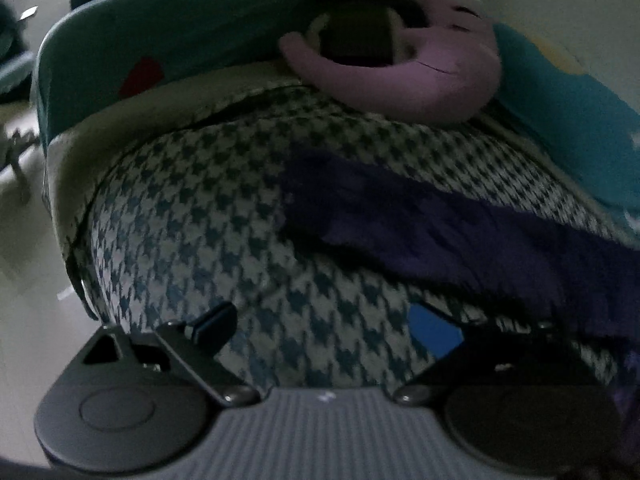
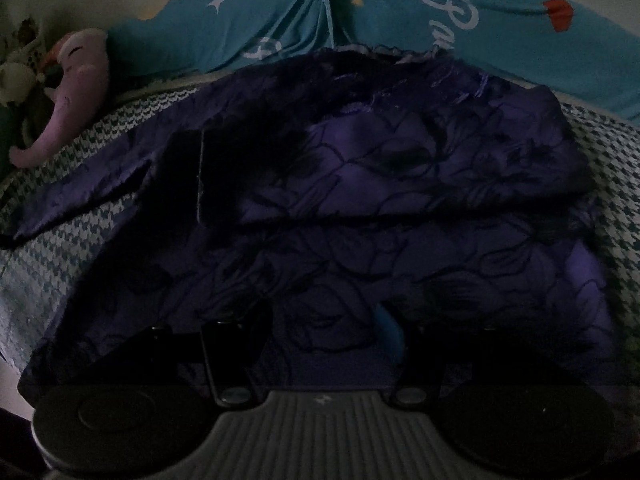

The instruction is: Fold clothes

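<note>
Surface: a bed (image 1: 208, 216) under a houndstooth cover, blue-green on white.
Garment: a purple flower-patterned garment (image 2: 400, 184) lies spread flat on the cover — its upper part is folded over the lower.
Toy: a pink plush toy (image 1: 440, 76) rests on the cover at the far side.
Pillow: a blue printed pillow (image 2: 520, 40) lies along the far edge — just beyond the garment.
</note>
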